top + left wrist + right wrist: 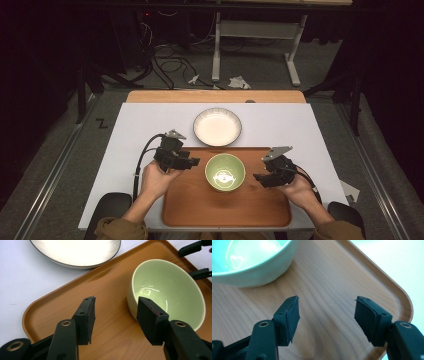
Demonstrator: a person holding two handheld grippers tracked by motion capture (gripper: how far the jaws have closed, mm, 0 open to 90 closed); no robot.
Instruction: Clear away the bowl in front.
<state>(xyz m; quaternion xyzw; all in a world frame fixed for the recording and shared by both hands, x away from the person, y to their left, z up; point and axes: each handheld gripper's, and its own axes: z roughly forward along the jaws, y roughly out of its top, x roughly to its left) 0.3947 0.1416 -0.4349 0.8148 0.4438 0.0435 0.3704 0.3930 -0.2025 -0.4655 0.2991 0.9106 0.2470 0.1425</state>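
A pale green bowl [225, 171] stands empty on a wooden tray [225, 212] at the table's near edge. My left gripper [193, 162] hovers just left of the bowl, open, with nothing between its jaws. In the left gripper view the left gripper [116, 299] hangs over the tray [62, 305], its right pad close to the green bowl's [170, 287] outer wall. My right gripper [258, 177] sits open just right of the bowl. In the right gripper view the right gripper [327, 298] stands above bare tray [337, 277], the bowl [249, 265] at upper left.
A white ribbed bowl [217, 126] rests on the white table cover [135, 130] just beyond the tray's far edge, also seen as the white bowl [75, 250] in the left gripper view. Cables and a desk frame [255, 45] lie on the floor behind the table.
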